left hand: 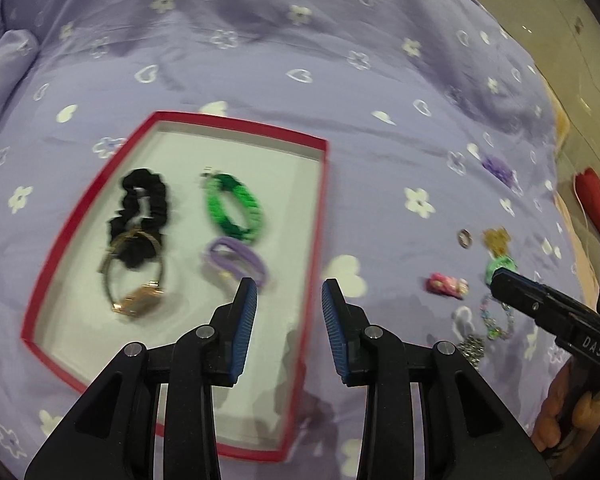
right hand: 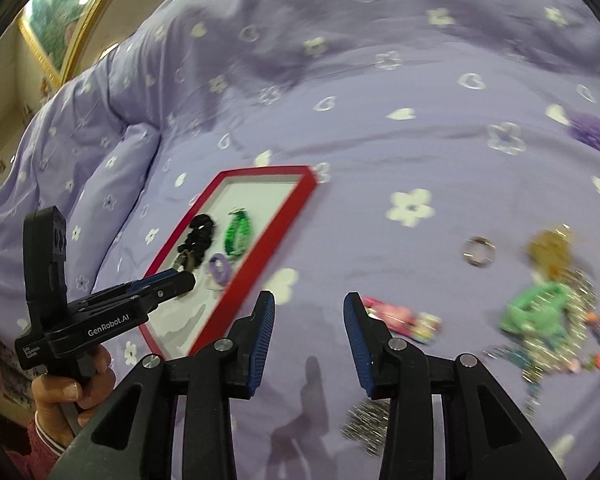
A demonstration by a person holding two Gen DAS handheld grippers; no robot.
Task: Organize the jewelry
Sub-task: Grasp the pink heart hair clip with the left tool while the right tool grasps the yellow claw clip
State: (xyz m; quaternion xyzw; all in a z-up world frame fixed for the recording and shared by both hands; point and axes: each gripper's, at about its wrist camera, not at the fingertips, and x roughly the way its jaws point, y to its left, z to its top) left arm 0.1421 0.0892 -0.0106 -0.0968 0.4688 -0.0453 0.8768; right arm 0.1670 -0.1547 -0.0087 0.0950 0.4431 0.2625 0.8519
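Observation:
A red-rimmed box (left hand: 318,216) with a white floor lies on the purple bedspread. It holds a black scrunchie (left hand: 144,212), a gold watch (left hand: 138,300), a green bracelet (left hand: 232,208) and a purple band (left hand: 238,262). My left gripper (left hand: 289,292) is open and empty above the box's right edge. My right gripper (right hand: 309,312) is open and empty over the bedspread, left of a pink clip (right hand: 400,318). Loose on the bed lie a ring (right hand: 478,252), a gold piece (right hand: 550,250), a green clip (right hand: 538,312) and beaded chains (right hand: 572,354).
A purple scrunchie (right hand: 592,132) lies far right. A silver chain (right hand: 366,426) lies under my right gripper. A pillow (right hand: 112,160) sits at left, a framed picture (right hand: 60,20) behind. The bed's right edge and floor (left hand: 572,40) show in the left wrist view.

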